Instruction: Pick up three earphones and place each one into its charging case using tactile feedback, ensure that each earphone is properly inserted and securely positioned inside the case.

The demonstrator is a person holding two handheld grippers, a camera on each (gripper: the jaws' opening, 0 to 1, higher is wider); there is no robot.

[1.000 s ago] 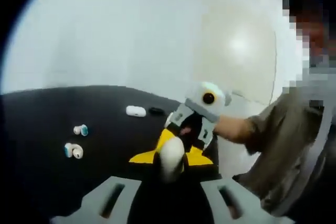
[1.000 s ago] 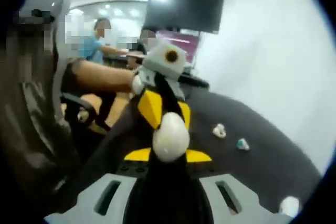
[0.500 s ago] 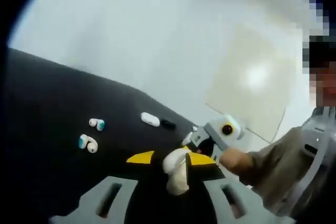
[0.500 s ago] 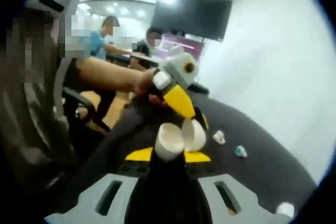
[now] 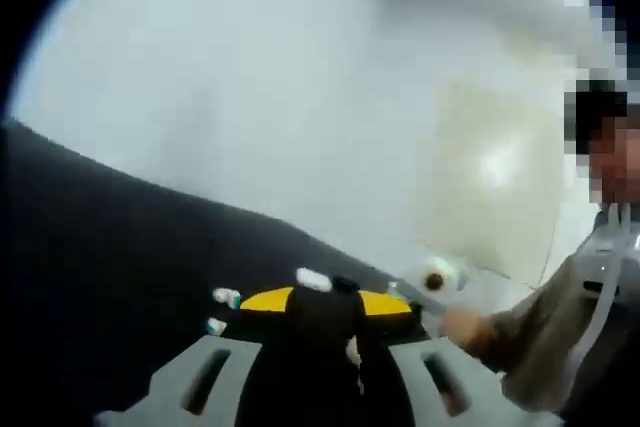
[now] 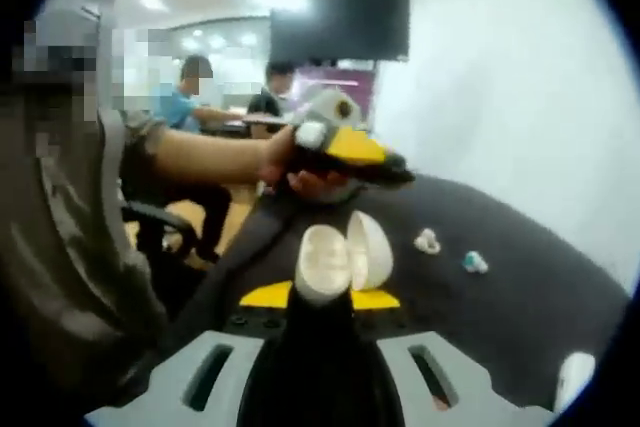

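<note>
A white egg-shaped charging case (image 6: 322, 265) stands open on top of my right gripper (image 6: 320, 309), which is shut on its base; the lid (image 6: 368, 250) is hinged back to the right. My left gripper (image 6: 398, 171) hovers just above and behind the case, apart from it, its dark tips together with nothing seen between them. In the left gripper view the left gripper (image 5: 320, 315) has its jaws closed. Two white-and-teal earphones (image 5: 227, 297) (image 5: 215, 326) lie on the black table (image 5: 100, 247) and appear again as earphones (image 6: 428, 241) (image 6: 474, 263).
Another white case (image 5: 313, 280) and a small black object (image 5: 345, 285) lie further back on the table. A white case (image 6: 575, 377) sits near the right edge. A person's hand (image 5: 465, 322) holds the right gripper (image 5: 435, 280). Two people (image 6: 190, 97) sit behind, under a dark monitor (image 6: 345, 22).
The case went from closed to open: the left gripper swung the lid back, then lifted away from it. The right gripper kept hold of the base.
</note>
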